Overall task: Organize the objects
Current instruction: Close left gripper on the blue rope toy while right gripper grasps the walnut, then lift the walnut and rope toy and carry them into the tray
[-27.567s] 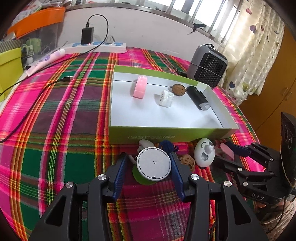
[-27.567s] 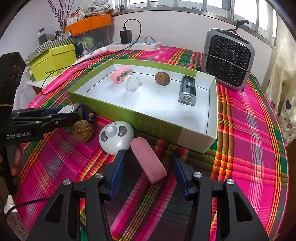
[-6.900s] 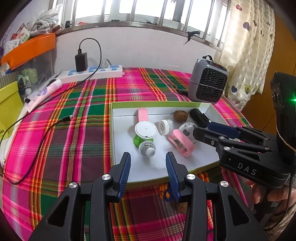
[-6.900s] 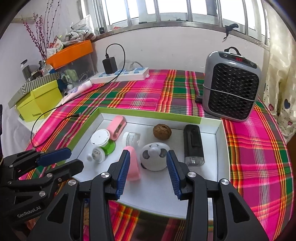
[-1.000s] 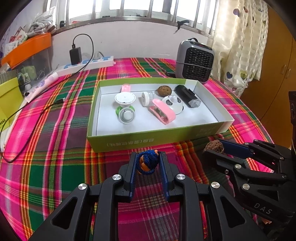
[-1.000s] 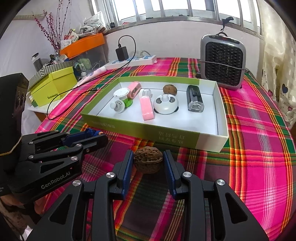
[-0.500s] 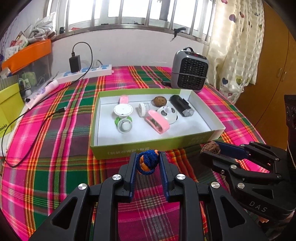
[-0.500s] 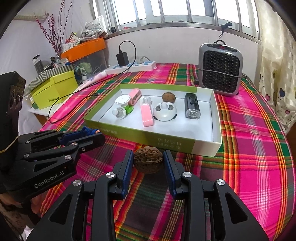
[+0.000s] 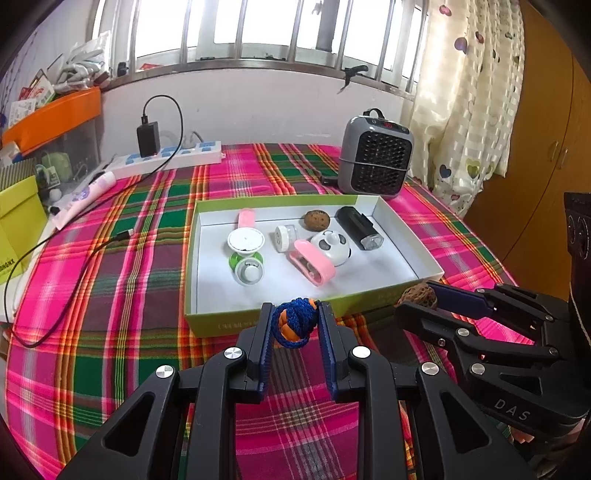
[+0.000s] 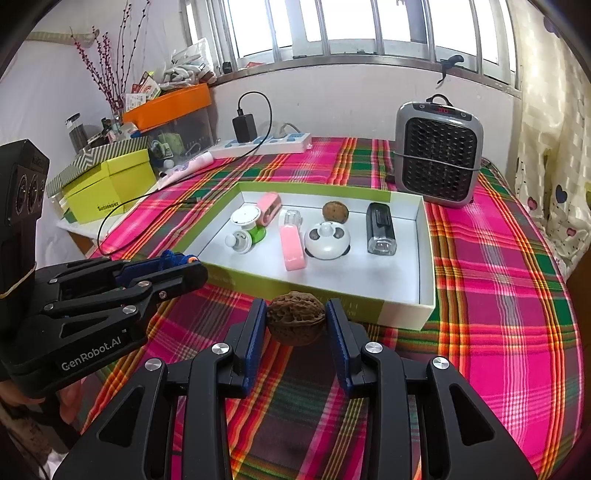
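Your left tongs [image 9: 295, 325] are clamped on the blue-and-orange knotted cord ball [image 9: 293, 323], held up just short of the green box's [image 9: 221, 321] near wall. Your right tongs [image 10: 295, 321] pinch the walnut [image 10: 295, 323], lifted clear of the plaid tablecloth [image 10: 498, 295] and near the same wall. Inside the box sit the panda-faced gadget [image 10: 327, 240], the pink case [image 10: 291, 245], a second walnut [image 10: 335, 211] and the black bike light [image 10: 380, 229].

I'm in a home room. My table wears a plaid cloth [image 9: 110, 280], with a heater [image 9: 376, 160] and heart-print curtain [image 9: 469, 110] by the barred window [image 9: 258, 26].
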### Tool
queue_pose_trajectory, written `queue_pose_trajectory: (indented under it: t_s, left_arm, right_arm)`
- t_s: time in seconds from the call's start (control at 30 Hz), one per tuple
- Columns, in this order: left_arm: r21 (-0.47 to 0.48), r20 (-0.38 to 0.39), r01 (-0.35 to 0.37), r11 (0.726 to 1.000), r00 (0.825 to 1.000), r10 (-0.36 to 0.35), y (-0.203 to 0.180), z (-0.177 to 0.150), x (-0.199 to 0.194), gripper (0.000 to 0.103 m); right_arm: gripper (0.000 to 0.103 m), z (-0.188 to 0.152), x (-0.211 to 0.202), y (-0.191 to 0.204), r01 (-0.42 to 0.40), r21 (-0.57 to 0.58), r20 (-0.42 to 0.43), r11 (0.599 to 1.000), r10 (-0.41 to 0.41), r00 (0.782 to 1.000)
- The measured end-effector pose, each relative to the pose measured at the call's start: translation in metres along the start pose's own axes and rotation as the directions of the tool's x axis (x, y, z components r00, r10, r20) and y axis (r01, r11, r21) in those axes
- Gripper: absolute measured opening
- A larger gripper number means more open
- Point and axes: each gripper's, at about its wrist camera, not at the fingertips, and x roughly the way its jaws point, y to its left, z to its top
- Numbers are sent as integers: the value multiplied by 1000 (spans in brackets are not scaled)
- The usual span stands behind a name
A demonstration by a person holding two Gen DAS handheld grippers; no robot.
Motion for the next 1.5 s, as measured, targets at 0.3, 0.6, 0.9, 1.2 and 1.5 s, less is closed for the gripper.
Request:
queue_pose_trajectory:
  t_s: [0.3, 0.6, 0.9, 1.2, 1.5]
  left_arm:
    - [-2, 12, 4, 1000, 1000, -4, 1, 12, 2, 21]
    - [-6, 1, 10, 1000, 1000, -10, 2, 24, 15, 21]
    - [-11, -3, 8, 1000, 1000, -8, 6, 35, 32, 21]
    - [-24, -30, 3, 1000, 1000, -4, 10, 39, 50, 21]
    - [-29, -50, -1, 1000, 999, 0, 10, 40, 64, 21]
  right_arm:
    - [34, 11, 2, -7, 6, 8, 12, 1000, -6, 1000]
    - [34, 24, 10, -18, 20, 11, 17, 1000, -20, 1000]
    - [34, 36, 24, -31, 37, 17, 7, 999, -37, 999]
    - [34, 41, 42, -43, 47, 17, -26, 999, -46, 999]
    - [34, 42, 56, -55, 54, 25, -53, 998, -53, 997]
